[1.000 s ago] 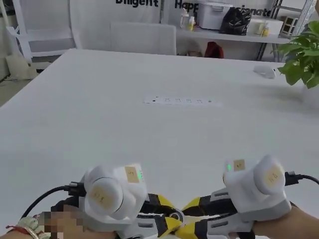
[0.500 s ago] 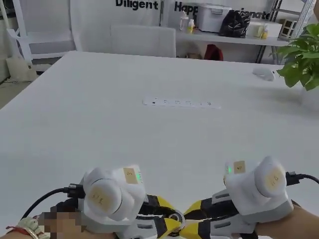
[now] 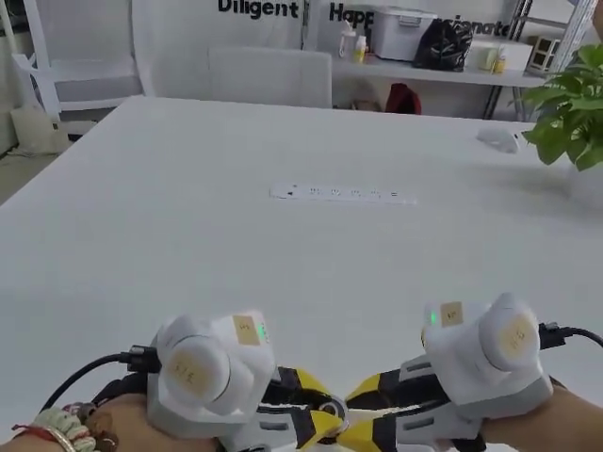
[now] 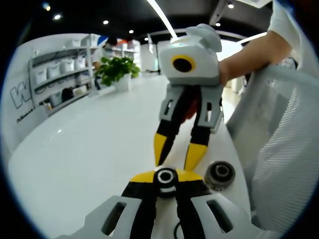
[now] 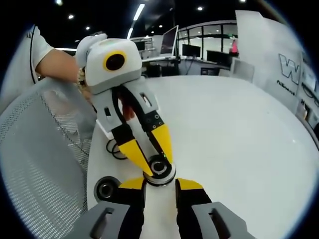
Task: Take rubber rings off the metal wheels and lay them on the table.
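**Q:** Where's the wheel?
**A:** I've got one wheel (image 4: pixel 166 178) clamped between the yellow fingers (image 4: pixel 142 178) of my left gripper (image 4: pixel 166 181). It sits right at the tips, low over the table (image 3: pixel 188 235), near the edge on my side.

**Q:** Right side?
**A:** My right gripper (image 5: pixel 159 185) faces the left one nose to nose. Its jaws stand about a wheel's width apart, with the tips at the rim of that same wheel. I cannot tell whether it is pinching or only touching.

**Q:** Ring?
**A:** Too small to tell apart from the wheel.

**Q:** Counts?
**A:** Two wheels. The second wheel (image 4: pixel 220 174) lies flat on the table just beside the left gripper's tips, on the chair side, touching neither gripper. Two grippers. One power strip (image 3: pixel 341 194) mid-table, well apart from the wheels. One plant (image 3: pixel 570 108) at the far right. One mesh chair (image 4: pixel 279 149) at the near edge.
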`<state>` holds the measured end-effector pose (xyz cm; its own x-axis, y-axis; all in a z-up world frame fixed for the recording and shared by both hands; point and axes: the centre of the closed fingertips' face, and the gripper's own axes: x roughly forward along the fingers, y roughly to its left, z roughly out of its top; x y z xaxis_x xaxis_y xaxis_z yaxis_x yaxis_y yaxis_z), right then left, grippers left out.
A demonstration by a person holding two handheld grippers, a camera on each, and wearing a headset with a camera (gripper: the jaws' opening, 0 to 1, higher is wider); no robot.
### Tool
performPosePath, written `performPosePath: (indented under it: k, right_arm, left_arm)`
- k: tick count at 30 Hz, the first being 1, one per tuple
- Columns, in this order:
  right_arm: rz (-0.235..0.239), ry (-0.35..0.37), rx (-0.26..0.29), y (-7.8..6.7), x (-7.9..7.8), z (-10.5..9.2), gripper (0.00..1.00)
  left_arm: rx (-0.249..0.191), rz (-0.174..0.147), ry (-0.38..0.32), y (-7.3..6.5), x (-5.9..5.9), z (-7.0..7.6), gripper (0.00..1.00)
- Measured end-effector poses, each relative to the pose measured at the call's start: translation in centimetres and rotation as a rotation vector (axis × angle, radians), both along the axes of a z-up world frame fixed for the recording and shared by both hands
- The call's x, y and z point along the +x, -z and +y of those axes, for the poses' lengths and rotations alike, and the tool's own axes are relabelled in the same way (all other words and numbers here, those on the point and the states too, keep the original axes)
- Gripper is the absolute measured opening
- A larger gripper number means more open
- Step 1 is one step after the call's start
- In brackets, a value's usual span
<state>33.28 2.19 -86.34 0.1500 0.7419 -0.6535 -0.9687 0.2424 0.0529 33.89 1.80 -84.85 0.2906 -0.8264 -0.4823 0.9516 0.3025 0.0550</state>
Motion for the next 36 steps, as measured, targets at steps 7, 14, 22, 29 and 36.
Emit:
performPosePath:
  k: [7,14,22,29,36]
  right_arm:
    - [-0.01,-0.021,0.003,-0.1,-0.3,0.2,0.19]
    - [-0.025,-0.039,-0.021,0.0,-0.3,-0.2,0.15]
    - [-0.051,-0.047,-0.048,0.2,-0.1,-0.8,0.0]
    - [-0.056,-0.034,-0.062,0.3,0.2,-0.8,0.0]
    - [0.123,0.129,-0.036,0.2,0.5,-1.0,0.0]
  left_arm:
    - [0.0,0.0,0.0,0.0,0.0,0.0,0.14]
    - [0.001,0.0,0.0,0.0,0.0,0.0,0.14]
    - [0.0,0.0,-0.001,0.0,0.0,0.1,0.14]
    - [0.001,-0.001,-0.002,0.0,0.0,0.1,0.14]
    - [0.006,-0.007,0.004,0.0,-0.1,0.1,0.14]
